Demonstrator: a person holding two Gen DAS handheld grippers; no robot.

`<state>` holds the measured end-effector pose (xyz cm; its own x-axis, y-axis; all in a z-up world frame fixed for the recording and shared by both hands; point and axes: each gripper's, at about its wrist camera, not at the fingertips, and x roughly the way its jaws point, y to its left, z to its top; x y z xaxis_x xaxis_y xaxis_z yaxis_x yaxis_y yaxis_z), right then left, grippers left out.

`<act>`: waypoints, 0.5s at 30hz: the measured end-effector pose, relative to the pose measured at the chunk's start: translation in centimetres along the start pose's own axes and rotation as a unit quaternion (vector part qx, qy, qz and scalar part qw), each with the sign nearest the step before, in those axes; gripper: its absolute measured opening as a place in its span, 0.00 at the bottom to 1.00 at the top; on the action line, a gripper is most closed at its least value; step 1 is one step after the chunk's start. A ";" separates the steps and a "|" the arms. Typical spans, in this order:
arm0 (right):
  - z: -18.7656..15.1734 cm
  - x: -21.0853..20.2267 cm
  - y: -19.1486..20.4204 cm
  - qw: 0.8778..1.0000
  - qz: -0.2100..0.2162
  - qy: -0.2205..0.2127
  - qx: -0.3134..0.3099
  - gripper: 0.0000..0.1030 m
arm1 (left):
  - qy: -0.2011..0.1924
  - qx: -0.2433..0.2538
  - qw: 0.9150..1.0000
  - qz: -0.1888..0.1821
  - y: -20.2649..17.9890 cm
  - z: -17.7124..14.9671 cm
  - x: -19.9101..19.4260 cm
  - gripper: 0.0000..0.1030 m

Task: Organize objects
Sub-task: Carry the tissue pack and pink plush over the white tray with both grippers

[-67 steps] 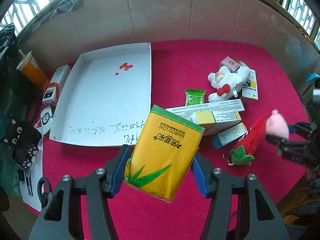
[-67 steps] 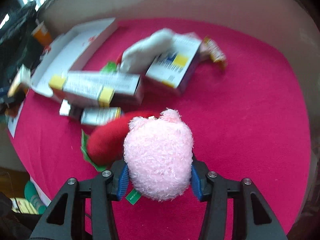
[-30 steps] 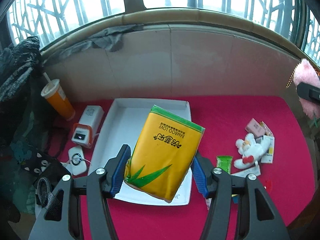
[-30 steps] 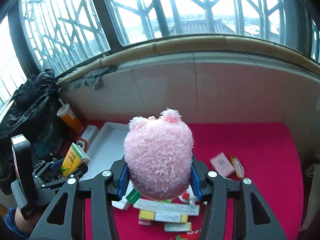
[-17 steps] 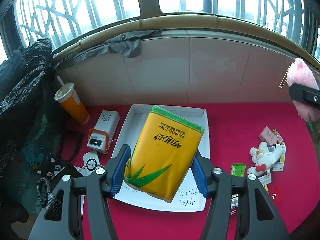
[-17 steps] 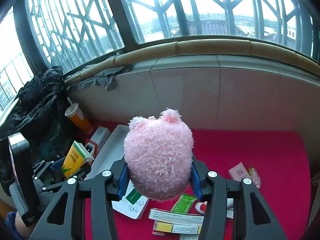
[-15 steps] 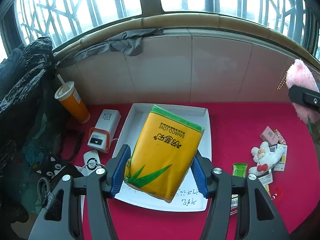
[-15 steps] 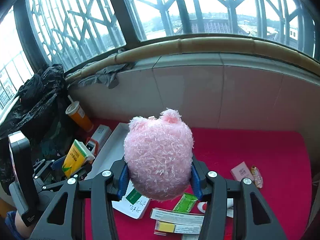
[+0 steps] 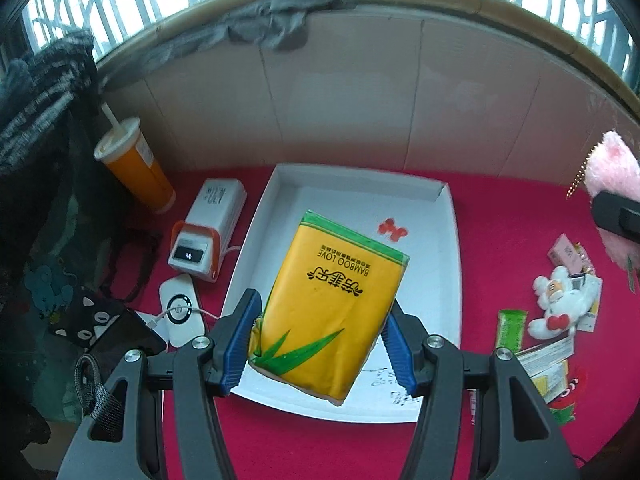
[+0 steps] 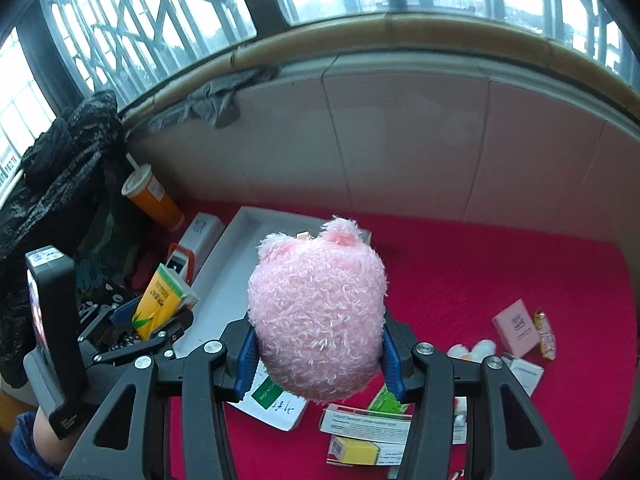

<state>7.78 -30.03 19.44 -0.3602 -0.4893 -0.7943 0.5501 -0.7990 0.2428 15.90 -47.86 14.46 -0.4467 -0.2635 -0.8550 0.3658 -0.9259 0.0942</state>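
I've got the left gripper clamped on the yellow Bamboo Love tissue pack, blue pads pressing both its long sides. The pack's long axis runs away from me, tilted a bit to the right, and it hangs directly over the white tray, so the drop is straight down and fwd. The right gripper is closed on the pink plush toy; the tray lies ahead and to its left (left hand is clearly nearer).

Vs a second ago: both views have tipped downward, less window, more red tablecloth, and the tray sits larger under the pack. Grips look unchanged. Remaining clutter, e.g. the white plush and boxes, is well off to the right.
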 end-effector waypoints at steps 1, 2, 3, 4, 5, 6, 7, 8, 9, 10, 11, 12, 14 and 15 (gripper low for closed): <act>0.0 0.6 0.2 1.000 0.001 0.007 -0.001 0.53 | 0.010 0.000 1.000 -0.003 0.3 0.0 0.7 0.57; 0.1 1.3 0.4 1.000 0.003 0.016 -0.003 0.53 | 0.019 0.000 1.000 -0.005 0.6 0.0 1.4 0.57; 0.1 1.9 0.6 1.000 0.003 0.024 -0.005 0.53 | 0.027 -0.002 1.000 -0.007 0.9 0.0 2.0 0.57; 0.1 2.8 0.9 0.999 0.005 0.034 -0.007 0.53 | 0.033 -0.003 0.999 -0.013 1.2 -0.1 2.6 0.57; 0.0 3.5 1.2 0.999 0.007 0.041 -0.010 0.53 | 0.040 -0.007 0.999 -0.018 1.5 -0.2 3.2 0.57; 0.0 4.2 1.5 0.999 0.007 0.048 -0.013 0.53 | 0.045 -0.010 0.999 -0.020 1.8 -0.3 3.7 0.57; -0.1 4.9 1.8 0.998 0.006 0.056 -0.016 0.53 | 0.049 -0.014 0.998 -0.025 2.0 -0.4 4.1 0.57; -0.2 5.7 2.1 0.998 0.006 0.065 -0.020 0.53 | 0.053 -0.017 0.998 -0.029 2.2 -0.5 4.5 0.57; -0.2 6.5 2.4 0.997 0.006 0.074 -0.022 0.53 | 0.057 -0.020 0.998 -0.031 2.4 -0.6 4.9 0.57; -0.3 7.1 2.6 0.996 0.006 0.080 -0.023 0.53 | 0.059 -0.022 0.997 -0.032 2.5 -0.7 5.1 0.57; -0.4 7.8 2.9 0.996 0.006 0.088 -0.026 0.53 | 0.061 -0.023 0.997 -0.033 2.5 -0.7 5.4 0.57; -0.4 8.3 3.1 0.995 0.004 0.094 -0.029 0.53 | 0.063 -0.022 0.997 -0.032 2.6 -0.8 5.6 0.57; -0.5 9.3 3.7 0.994 -0.001 0.103 -0.038 0.53 | 0.063 -0.021 0.997 -0.030 2.6 -0.8 6.0 0.57; -0.5 9.8 4.1 0.993 -0.003 0.106 -0.043 0.53 | 0.062 -0.020 0.997 -0.028 2.6 -0.8 6.1 0.57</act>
<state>6.85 -37.90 12.40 -0.2010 -0.3929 -0.8973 0.6143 -0.7641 0.1970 14.80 -51.66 9.08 -0.3633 -0.1727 -0.9155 0.3759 -0.9263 0.0256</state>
